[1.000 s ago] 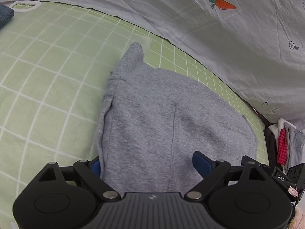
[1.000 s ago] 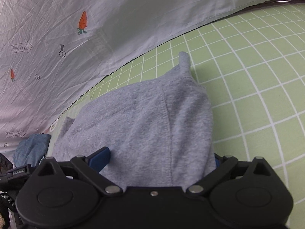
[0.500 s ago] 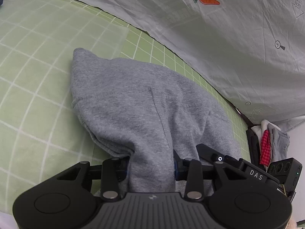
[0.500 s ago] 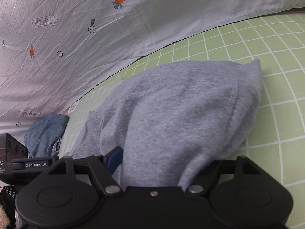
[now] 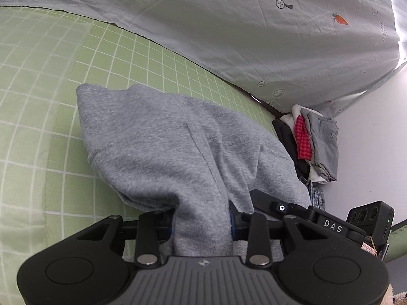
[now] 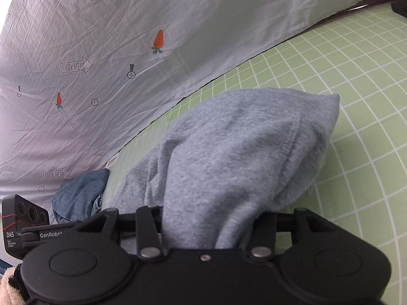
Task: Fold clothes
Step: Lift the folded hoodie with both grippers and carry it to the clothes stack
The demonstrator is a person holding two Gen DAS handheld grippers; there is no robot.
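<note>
Garment: grey sweatshirt (image 5: 162,139) bunched mid-surface on green grid mat (image 5: 38,81), near edge lifted, probably to carry it over for a fold.
Left tool (image 5: 201,226): narrowed, clamped on fabric at 6 o'clock.
Right tool (image 6: 208,226): closing, fabric pinched between pads, 6 o'clock too.
Spare clothes (image 5: 315,142): piled at 3 o'clock, well apart.

Both wrist views look closely down on one grey garment (image 5: 162,137).

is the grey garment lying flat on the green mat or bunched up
Bunched up. The grey garment rises off the green mat in a rounded hump, its near edge gathered and pinched in both the left tool and the right tool.
</note>
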